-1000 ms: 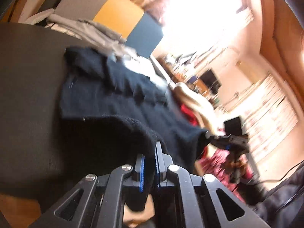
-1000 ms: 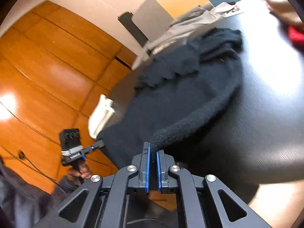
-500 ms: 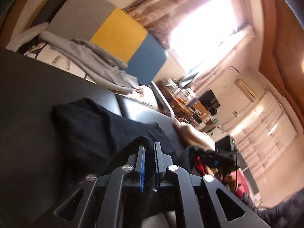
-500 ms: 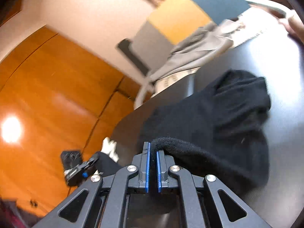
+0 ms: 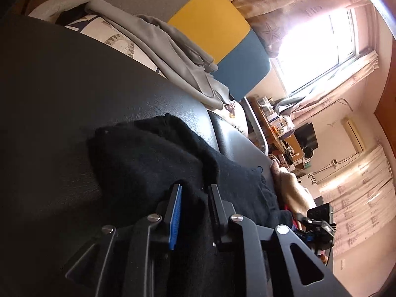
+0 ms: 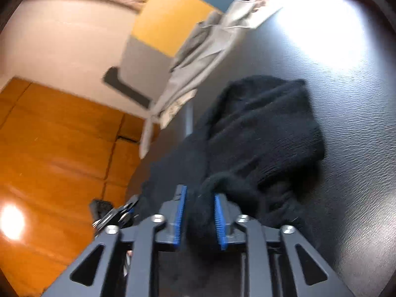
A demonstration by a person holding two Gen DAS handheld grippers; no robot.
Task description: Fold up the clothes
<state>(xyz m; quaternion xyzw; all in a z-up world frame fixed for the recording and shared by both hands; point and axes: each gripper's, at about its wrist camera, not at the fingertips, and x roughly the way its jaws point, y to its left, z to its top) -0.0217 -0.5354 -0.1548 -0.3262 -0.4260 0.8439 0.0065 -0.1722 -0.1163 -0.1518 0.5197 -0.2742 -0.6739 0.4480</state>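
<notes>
Sweater [image 6: 262,133] lay bunched on the dark surface [image 6: 346,99].
My left gripper [image 5: 194,193] and right gripper [image 6: 199,198] had jaws parted, with cloth loose between them.

1. The left gripper [image 5: 194,191] is sitting low with its two fingers parted, and black cloth [image 5: 153,158] is lying in the gap between them.
2. The right gripper [image 6: 198,193] is also holding its fingers apart, a rolled edge of the cloth [image 6: 259,128] bulging between the blue pads [image 6: 180,212].
3. Each gripper is showing at the edge of the other's view.
</notes>
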